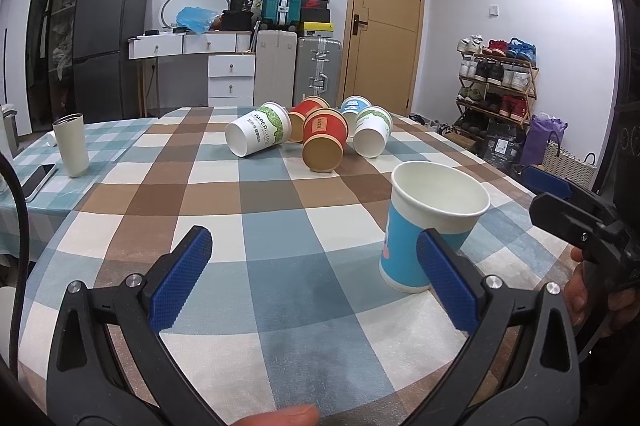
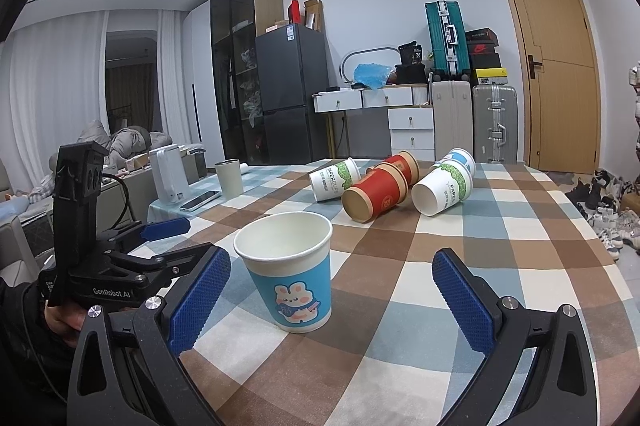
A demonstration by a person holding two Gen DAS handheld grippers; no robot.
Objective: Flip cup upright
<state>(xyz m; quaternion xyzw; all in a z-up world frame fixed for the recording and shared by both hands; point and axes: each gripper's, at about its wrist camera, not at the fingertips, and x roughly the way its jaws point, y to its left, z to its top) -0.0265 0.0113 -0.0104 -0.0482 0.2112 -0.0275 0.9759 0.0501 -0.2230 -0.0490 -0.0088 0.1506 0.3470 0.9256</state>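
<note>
A blue paper cup with a rabbit picture (image 2: pixel 294 276) stands upright on the checked tablecloth (image 2: pixel 400 326), mouth up; it also shows in the left wrist view (image 1: pixel 424 226). My right gripper (image 2: pixel 332 300) is open, and the cup stands between its fingers, nearer the left one, untouched. My left gripper (image 1: pixel 316 276) is open and empty, with the cup just beyond its right fingertip (image 1: pixel 436 258). Farther back, several cups lie on their sides in a cluster: a red one (image 1: pixel 325 142), a white and green one (image 1: pixel 258 134) and others (image 2: pixel 442 188).
A cream tumbler (image 1: pixel 72 144) and a phone (image 1: pixel 38 180) sit at the table's left side. A white kettle (image 2: pixel 170 172) stands beyond the table's left edge. Suitcases, drawers, a fridge and a door stand behind; a shoe rack (image 1: pixel 498 82) is to the right.
</note>
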